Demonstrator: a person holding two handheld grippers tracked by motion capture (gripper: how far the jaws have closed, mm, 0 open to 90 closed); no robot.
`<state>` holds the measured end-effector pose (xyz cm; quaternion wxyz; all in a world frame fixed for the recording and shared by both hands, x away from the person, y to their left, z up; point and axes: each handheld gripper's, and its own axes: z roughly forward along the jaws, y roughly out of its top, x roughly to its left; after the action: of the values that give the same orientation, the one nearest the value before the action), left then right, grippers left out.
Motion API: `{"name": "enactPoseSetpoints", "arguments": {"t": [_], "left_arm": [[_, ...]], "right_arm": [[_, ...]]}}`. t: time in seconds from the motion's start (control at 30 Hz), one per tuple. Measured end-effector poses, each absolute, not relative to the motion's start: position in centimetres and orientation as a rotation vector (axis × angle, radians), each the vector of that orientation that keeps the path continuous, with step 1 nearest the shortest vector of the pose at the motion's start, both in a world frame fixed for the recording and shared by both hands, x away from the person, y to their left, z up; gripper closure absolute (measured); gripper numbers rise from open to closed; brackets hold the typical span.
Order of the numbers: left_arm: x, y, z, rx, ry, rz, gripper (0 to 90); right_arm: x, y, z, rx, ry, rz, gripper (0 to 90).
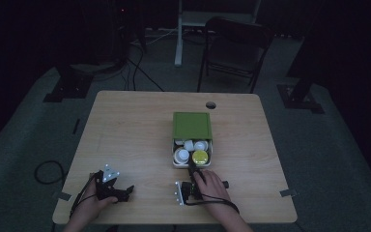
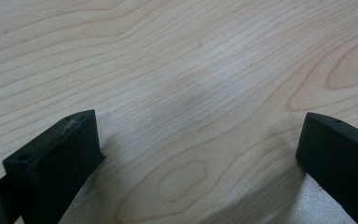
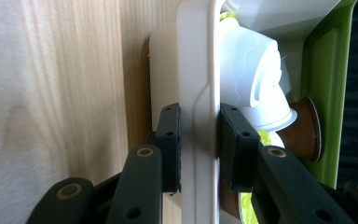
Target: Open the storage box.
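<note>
White tray (image 3: pixel 200 56), seemingly plastic, smooth-rimmed

Light wooden table (image 1: pixel 135 125); white drawer box (image 1: pixel 176 162) with green cover (image 1: pixel 192 125) on it

The box (image 1: pixel 192 145) lies on the table (image 1: pixel 125 135), a little right of its middle. It is a white drawer (image 3: pixel 200 56) inside a green sleeve (image 1: pixel 192 125), and the drawer is pulled partly out toward the person. The open part holds small cups: white ones (image 1: pixel 182 155) and one with a yellow-green lid (image 1: pixel 200 157). In the right gripper view a white cup (image 3: pixel 254 74) lies on its side, and a brown capsule (image 3: pixel 305 128) rests just beside it, against the green wall. The front wall of the drawer is thin and white, and the two jaws of the right gripper (image 3: pixel 199 149) press on it from both sides.
</note>
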<state>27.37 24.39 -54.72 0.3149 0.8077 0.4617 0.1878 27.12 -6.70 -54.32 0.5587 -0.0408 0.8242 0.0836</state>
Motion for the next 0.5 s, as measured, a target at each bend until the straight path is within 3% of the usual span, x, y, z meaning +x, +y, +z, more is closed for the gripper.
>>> {"name": "enactPoseSetpoints", "arguments": {"t": [0.5], "left_arm": [[27.4, 24.4, -54.7, 2.130, 1.215, 0.495, 0.0]], "right_arm": [[25.3, -6.7, -54.3, -0.109, 1.949, 0.203, 71.8]]}}
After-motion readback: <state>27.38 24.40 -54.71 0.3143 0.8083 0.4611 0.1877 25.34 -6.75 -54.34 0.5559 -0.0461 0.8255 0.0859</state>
